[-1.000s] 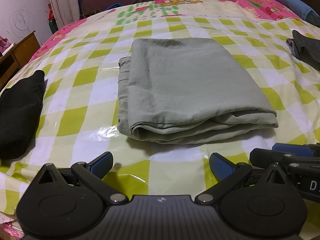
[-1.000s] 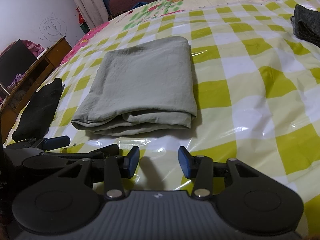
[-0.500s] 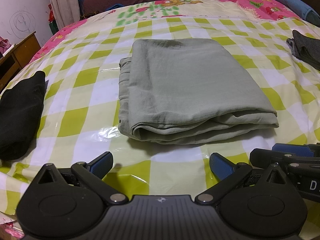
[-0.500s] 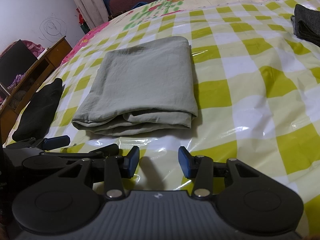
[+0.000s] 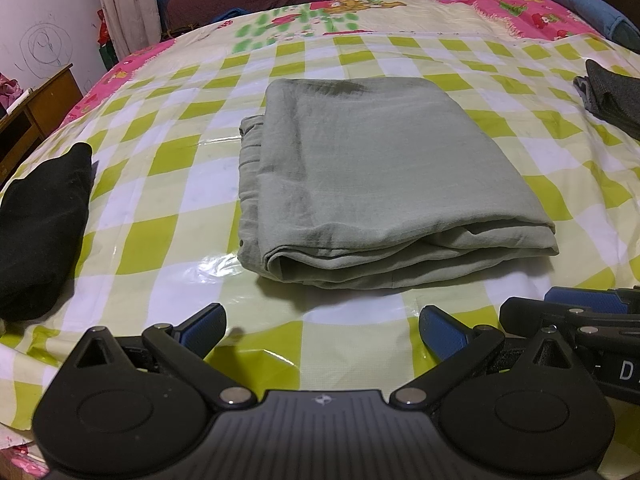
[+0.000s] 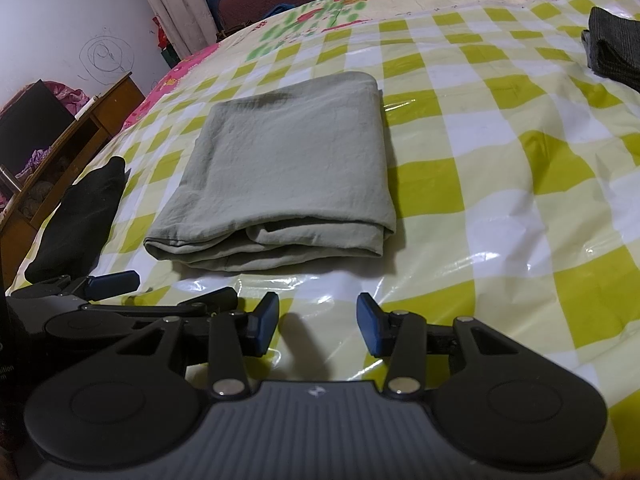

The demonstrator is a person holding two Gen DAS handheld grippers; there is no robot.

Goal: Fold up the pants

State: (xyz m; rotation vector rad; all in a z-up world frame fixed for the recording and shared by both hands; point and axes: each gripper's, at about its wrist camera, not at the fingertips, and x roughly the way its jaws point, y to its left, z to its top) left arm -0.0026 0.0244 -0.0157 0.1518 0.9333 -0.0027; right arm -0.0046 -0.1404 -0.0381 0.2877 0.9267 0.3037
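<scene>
Pants (image 5: pixel 376 176) lay folded into a thick grey-green rectangle on the bed (image 5: pixel 168 168), on its green-and-white checked plastic cover. Long axis ran away from the two cameras, toward the far maroon headboard end; the near short edge showed stacked layers and loose hems facing the tongs. In the left wrist view the bunched, gathered edge sat on the pants' left side, possibly the waistband, though the fisheye made that hard to confirm.

Relative to the pants: black garment (image 5: pixel 40 232) well apart to the left, dark grey garment (image 5: pixel 612 96) well apart to the far right, both on the same bed cover.

Left tongs (image 5: pixel 322 330) hung just short of the pants' near edge, blue pads spread wide, nothing between them. Right tongs (image 6: pixel 318 326) also sat short of the near edge, toward the pants' right corner, pads parted and empty, not touching cloth. The two tools sat side by side.
</scene>
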